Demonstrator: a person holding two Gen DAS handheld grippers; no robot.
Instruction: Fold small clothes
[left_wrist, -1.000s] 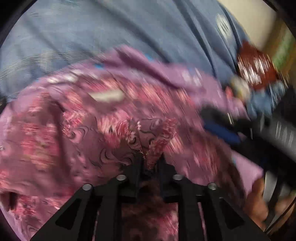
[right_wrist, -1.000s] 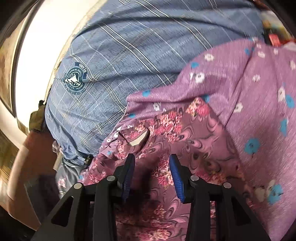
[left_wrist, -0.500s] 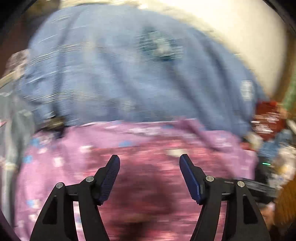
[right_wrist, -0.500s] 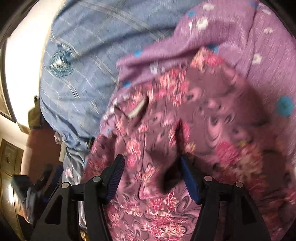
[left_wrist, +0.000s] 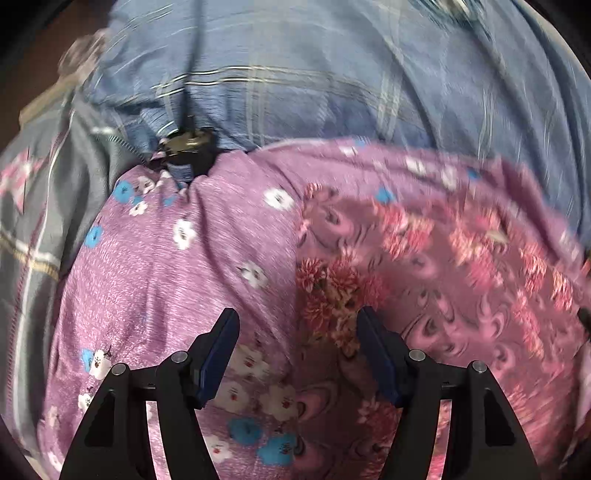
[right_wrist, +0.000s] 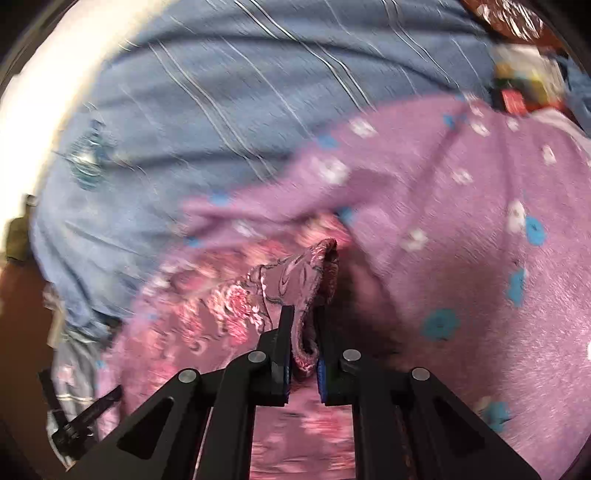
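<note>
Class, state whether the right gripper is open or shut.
Shut: the right gripper pinches a bunched fold of the maroon floral garment between its fingers.

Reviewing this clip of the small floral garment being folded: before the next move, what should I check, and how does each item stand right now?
1. Right gripper has cloth: ok, jaws shut on a bunched edge of the dark floral garment.
2. Left gripper free to take a second grip: ok, jaws open, nothing between them.
3. Left gripper lined up with an edge: ok, the garment's edge lies between its fingers.
4. Only one layer pinched on the right: cannot tell, the fold hides it.
5. Lilac flowered cloth underneath not caught: cannot tell.
6. Dark small object at the edge of the blue plaid sheet clear of the garment: ok, apart from it.
</note>
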